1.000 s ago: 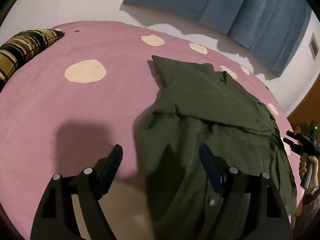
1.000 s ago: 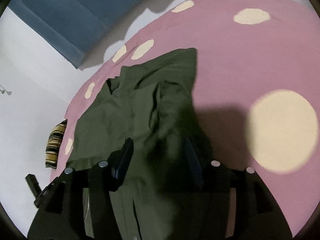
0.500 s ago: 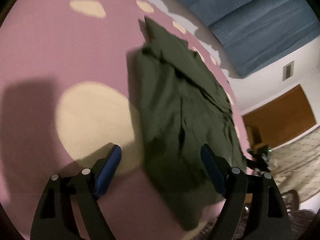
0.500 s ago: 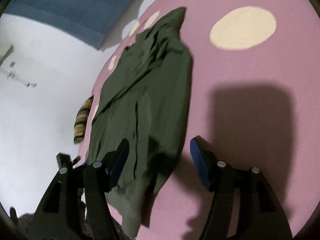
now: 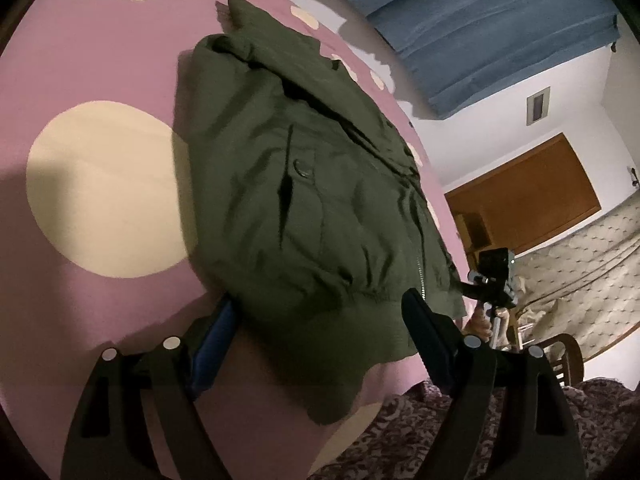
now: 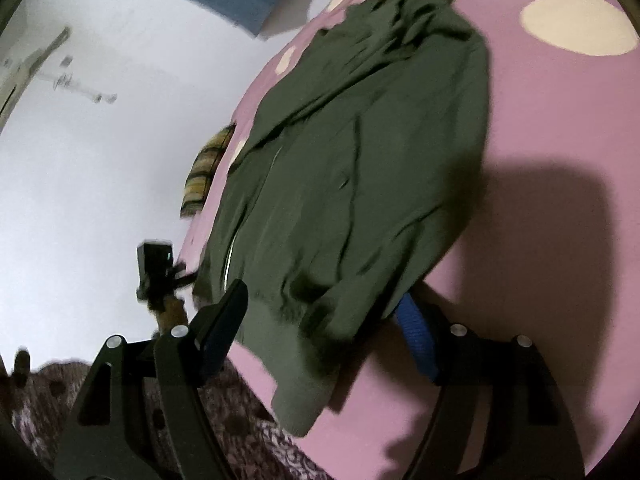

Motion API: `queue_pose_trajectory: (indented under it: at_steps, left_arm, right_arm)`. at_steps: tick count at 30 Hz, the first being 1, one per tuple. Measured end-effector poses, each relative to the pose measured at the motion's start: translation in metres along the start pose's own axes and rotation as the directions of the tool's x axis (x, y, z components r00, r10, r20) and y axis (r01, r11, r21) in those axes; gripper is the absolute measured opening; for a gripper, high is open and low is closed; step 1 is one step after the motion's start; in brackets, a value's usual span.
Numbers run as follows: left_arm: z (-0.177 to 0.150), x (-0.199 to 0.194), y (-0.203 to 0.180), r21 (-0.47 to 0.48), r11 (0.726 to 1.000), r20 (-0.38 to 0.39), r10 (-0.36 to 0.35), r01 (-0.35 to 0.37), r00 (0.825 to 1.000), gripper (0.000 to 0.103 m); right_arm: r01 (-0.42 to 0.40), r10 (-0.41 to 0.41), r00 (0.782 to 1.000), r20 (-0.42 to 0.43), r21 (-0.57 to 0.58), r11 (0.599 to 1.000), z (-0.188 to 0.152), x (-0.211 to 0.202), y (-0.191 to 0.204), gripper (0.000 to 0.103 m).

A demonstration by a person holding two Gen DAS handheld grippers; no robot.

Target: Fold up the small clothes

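A dark green jacket [image 5: 320, 184] lies front up on the pink bed cover [image 5: 100, 60], its ribbed hem at the bed's near edge. My left gripper [image 5: 320, 332] is open and straddles the hem's left part; the left blue pad [image 5: 214, 340] is tucked just under the fabric edge. In the right wrist view the jacket [image 6: 360, 160] fills the middle. My right gripper [image 6: 322, 328] has its jaws opening, with the hem's right corner lying loose between them, not pinched. Each view shows the other gripper [image 5: 494, 280] [image 6: 158, 268] beside the hem, held by a hand.
The cover carries cream dots [image 5: 104, 188]. A striped pillow [image 6: 204, 176] lies at the bed's far side. A dark patterned blanket [image 5: 420, 432] hangs below the bed edge. Blue curtains [image 5: 480, 20], a wooden door [image 5: 528, 192] and a chair [image 5: 560, 360] stand beyond.
Both grippers have pulled back along the jacket to its hem at the bed's edge and turned outward. The right jaws have widened and the fabric between them now lies loose.
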State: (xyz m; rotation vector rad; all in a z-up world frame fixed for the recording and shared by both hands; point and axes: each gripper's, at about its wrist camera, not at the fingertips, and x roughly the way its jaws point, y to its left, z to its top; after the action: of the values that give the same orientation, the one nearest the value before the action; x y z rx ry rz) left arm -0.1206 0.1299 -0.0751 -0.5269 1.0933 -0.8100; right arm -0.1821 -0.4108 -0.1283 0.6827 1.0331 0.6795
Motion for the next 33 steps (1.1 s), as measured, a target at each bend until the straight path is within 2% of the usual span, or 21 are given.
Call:
queue_pose_trajectory:
  at_steps: [4, 8, 9, 11, 14, 16, 19, 21, 23, 24, 26, 28, 30, 33]
  left_arm:
    - [0.006, 0.008, -0.002, -0.021, 1.0, 0.011, -0.011, 0.011, 1.0, 0.08]
    - [0.008, 0.013, -0.003, -0.041, 0.999, 0.019, -0.001, 0.002, 1.0, 0.077]
    - [0.006, 0.012, -0.003, -0.037, 0.999, 0.017, 0.014, -0.014, 1.0, 0.075]
    - [0.004, 0.013, -0.005, -0.026, 0.998, 0.01, 0.062, -0.062, 0.998, 0.064]
    - [0.002, 0.009, -0.003, -0.016, 0.992, 0.0, 0.129, -0.129, 0.992, 0.048]
    - [0.002, 0.008, -0.003, -0.017, 0.99, -0.002, 0.139, -0.139, 0.99, 0.047]
    - [0.001, 0.009, -0.005, -0.003, 0.987, 0.006, 0.162, -0.162, 0.987, 0.046]
    - [0.0, 0.009, -0.004, -0.004, 0.988, 0.011, 0.152, -0.152, 0.988, 0.049]
    - [0.0, 0.01, -0.002, 0.001, 0.995, 0.004, 0.102, -0.102, 0.995, 0.062]
    - [0.0, 0.008, 0.0, -0.003, 0.997, 0.003, 0.075, -0.075, 0.997, 0.063]
    - [0.001, 0.007, 0.004, -0.032, 0.998, 0.007, 0.046, -0.046, 0.999, 0.064]
    - [0.003, 0.01, 0.004, -0.047, 0.998, 0.007, 0.047, -0.047, 0.999, 0.064]
    - [0.004, 0.013, 0.0, -0.038, 0.997, 0.01, 0.064, -0.063, 0.998, 0.064]
    - [0.003, 0.011, 0.001, -0.039, 0.994, 0.01, 0.099, -0.098, 0.995, 0.05]
  right_arm:
    - [-0.024, 0.019, 0.998, -0.068, -0.068, 0.997, -0.004, 0.011, 0.013, 0.075]
    - [-0.02, 0.015, 0.997, -0.07, -0.08, 0.997, -0.004, 0.015, 0.015, 0.072]
    - [-0.01, 0.005, 0.998, -0.067, -0.077, 0.997, -0.004, 0.015, 0.015, 0.064]
    - [0.028, -0.034, 0.997, -0.071, -0.081, 0.996, -0.007, 0.017, 0.014, 0.041]
    - [0.082, -0.089, 0.993, -0.072, -0.088, 0.993, -0.009, 0.015, 0.01, 0.029]
    - [0.088, -0.094, 0.993, -0.067, -0.087, 0.992, -0.011, 0.014, 0.009, 0.026]
    - [0.1, -0.107, 0.992, -0.062, -0.099, 0.99, -0.012, 0.015, 0.012, 0.026]
    - [0.098, -0.104, 0.993, -0.062, -0.095, 0.991, -0.013, 0.016, 0.013, 0.026]
    - [0.093, -0.099, 0.993, -0.063, -0.088, 0.992, -0.012, 0.016, 0.012, 0.026]
    - [0.089, -0.094, 0.993, -0.064, -0.085, 0.992, -0.012, 0.017, 0.012, 0.027]
    - [0.057, -0.061, 0.996, -0.068, -0.063, 0.996, -0.012, 0.016, 0.01, 0.036]
    - [0.009, -0.011, 0.998, -0.063, -0.039, 0.999, -0.01, 0.011, 0.002, 0.047]
    - [0.0, -0.003, 0.998, -0.061, -0.053, 0.999, -0.011, 0.011, 0.008, 0.052]
    - [0.032, -0.04, 0.997, -0.073, -0.099, 0.995, -0.015, 0.015, 0.017, 0.053]
